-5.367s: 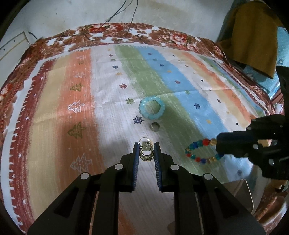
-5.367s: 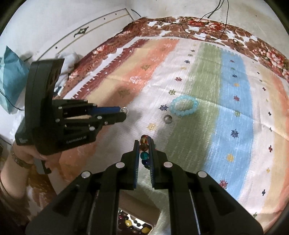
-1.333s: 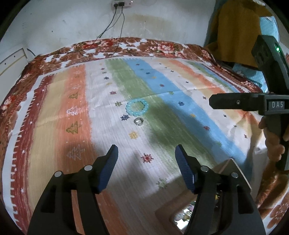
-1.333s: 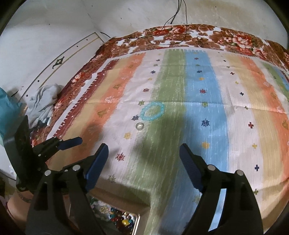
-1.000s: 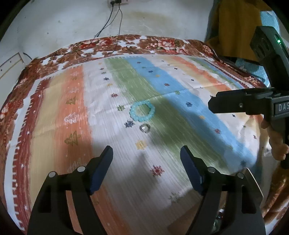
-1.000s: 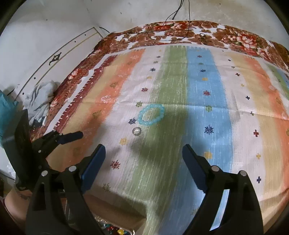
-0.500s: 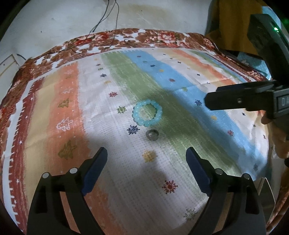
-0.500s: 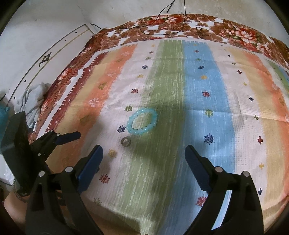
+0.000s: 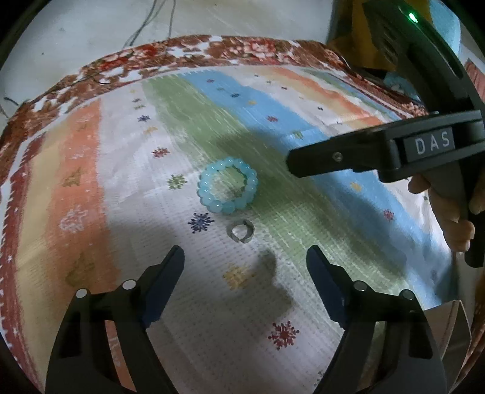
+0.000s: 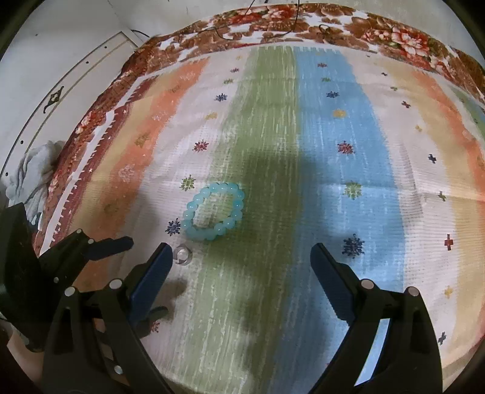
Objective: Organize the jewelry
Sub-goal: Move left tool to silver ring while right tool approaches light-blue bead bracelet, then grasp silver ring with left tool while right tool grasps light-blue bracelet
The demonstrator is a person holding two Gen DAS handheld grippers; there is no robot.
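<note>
A light blue bead bracelet [image 9: 228,188] lies flat on the striped cloth [image 9: 127,169]; it also shows in the right wrist view [image 10: 213,215]. A small silver ring [image 9: 241,231] lies just in front of it, and shows in the right wrist view [image 10: 182,254]. My left gripper [image 9: 245,266] is open and empty, just short of the ring. My right gripper [image 10: 241,263] is open and empty, in front of the bracelet, its left finger close beside the ring. The right gripper's side [image 9: 348,157] shows in the left wrist view, to the right of the bracelet.
The corner of a cardboard box [image 9: 454,333] shows at the lower right of the left wrist view. A floral border [image 10: 303,24] runs round the cloth's far edge, with a cable on it. A grey cloth bundle [image 10: 33,169] lies off the left edge.
Both grippers let go of their jewelry earlier and opened wide. Over the last second both have moved forward and down toward the blue bracelet and the ring.
</note>
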